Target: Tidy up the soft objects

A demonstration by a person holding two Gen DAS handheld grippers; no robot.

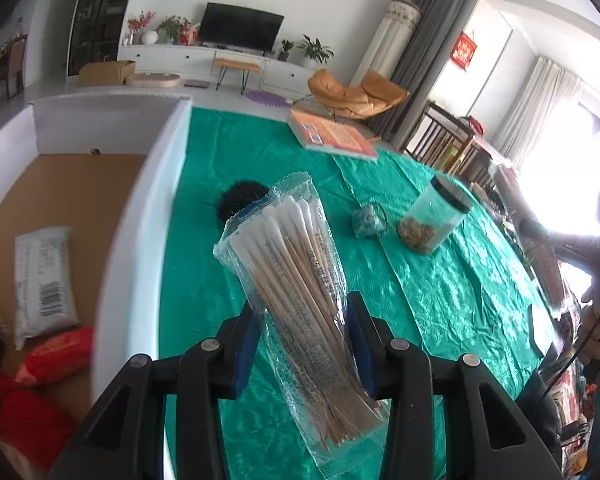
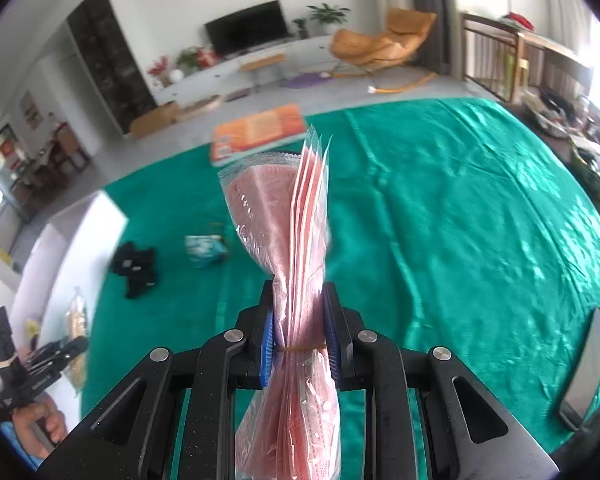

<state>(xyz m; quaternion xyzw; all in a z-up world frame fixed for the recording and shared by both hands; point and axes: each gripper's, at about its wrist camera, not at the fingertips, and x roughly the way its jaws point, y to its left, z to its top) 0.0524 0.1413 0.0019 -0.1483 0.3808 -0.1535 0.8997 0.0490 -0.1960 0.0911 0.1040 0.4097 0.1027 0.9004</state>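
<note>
My left gripper [image 1: 304, 308] is shut on a clear pack of wooden cotton swabs [image 1: 288, 248], held tilted above the green tablecloth [image 1: 440, 300], just right of the white box [image 1: 140, 240]. In the box lie a white packet [image 1: 44, 280] and a red packet [image 1: 56, 354]. My right gripper [image 2: 299, 296] is shut on a bundle of pink masks in clear bags [image 2: 276, 208], tied with a rubber band and lifted off the cloth. On the table lie a black soft item [image 2: 136, 264] and a small teal packet [image 2: 204, 250].
An orange book [image 1: 332, 134] lies at the table's far edge. A clear jar with a black lid [image 1: 436, 216] stands right of the teal packet [image 1: 366, 220]. A phone [image 2: 592, 364] rests near the right edge. A hand [image 2: 36, 420] holds the left gripper's handle.
</note>
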